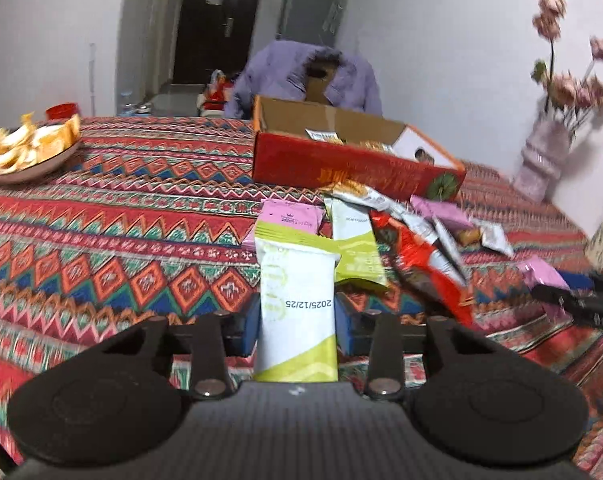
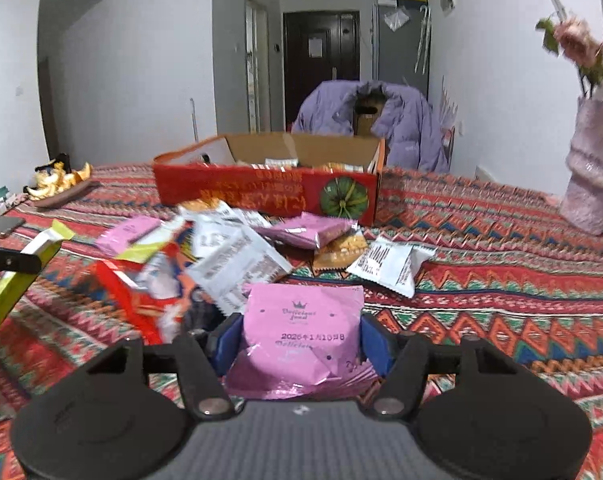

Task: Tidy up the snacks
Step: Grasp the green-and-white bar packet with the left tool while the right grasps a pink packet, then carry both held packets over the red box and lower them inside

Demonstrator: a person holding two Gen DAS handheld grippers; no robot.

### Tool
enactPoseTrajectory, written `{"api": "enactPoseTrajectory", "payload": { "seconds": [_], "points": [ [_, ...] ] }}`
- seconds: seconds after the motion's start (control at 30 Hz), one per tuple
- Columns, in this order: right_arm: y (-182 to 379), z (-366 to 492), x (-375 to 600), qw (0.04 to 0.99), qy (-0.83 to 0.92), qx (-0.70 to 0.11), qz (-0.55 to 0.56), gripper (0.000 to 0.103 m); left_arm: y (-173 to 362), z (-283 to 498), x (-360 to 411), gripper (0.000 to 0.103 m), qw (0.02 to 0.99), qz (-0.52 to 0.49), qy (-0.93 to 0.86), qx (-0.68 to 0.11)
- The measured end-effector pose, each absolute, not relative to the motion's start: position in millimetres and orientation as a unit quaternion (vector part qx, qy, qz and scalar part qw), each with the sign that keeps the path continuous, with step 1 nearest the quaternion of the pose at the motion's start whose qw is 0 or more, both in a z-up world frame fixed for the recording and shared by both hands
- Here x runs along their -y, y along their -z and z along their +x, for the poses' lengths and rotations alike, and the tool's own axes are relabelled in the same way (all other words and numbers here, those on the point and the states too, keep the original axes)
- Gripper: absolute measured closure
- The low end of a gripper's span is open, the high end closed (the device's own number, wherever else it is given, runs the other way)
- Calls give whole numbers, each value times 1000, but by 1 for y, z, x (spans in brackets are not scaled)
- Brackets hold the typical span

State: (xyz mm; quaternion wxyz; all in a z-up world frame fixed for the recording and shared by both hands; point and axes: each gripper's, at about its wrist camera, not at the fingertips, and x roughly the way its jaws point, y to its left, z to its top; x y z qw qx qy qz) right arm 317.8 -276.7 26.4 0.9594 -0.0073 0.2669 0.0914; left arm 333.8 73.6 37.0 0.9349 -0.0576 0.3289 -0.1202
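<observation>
Left claw (image 1: 296,330): a white-and-green snack packet (image 1: 297,312) is clamped upright between its blue pads, raised over the patterned surface (image 1: 121,220).

Right claw (image 2: 301,340): a pink snack packet (image 2: 301,332) is gripped between its pads, crumpled at the lower end.

Loose snack packets (image 2: 229,256) are heaped on the surface just before the red cardboard box (image 2: 269,194), in which further packets are seen.

A plate of orange peel (image 1: 29,148) is set far left; a vase of flowers (image 1: 541,156) far right.
</observation>
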Motion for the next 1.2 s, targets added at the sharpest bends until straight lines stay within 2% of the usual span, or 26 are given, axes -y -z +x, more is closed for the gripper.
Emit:
{"api": "enactPoseTrajectory", "payload": {
  "seconds": [0.47, 0.7, 0.9, 1.03, 1.2],
  "points": [
    [-67, 216, 276, 973, -97, -210, -17, 41, -89, 228, -75, 65, 958, -91, 95, -255],
    [-80, 186, 281, 979, -97, -179, -13, 41, -102, 201, -70, 65, 962, -85, 109, -236],
    [-100, 184, 276, 983, -88, -153, -48, 41, -113, 214, -73, 65, 959, -85, 119, -245],
    [-135, 198, 284, 982, -125, -133, -40, 41, -136, 245, -79, 65, 951, -95, 129, -263],
    [-171, 238, 289, 980, -139, -123, -75, 41, -173, 298, -81, 65, 962, -62, 111, -241]
  ]
}}
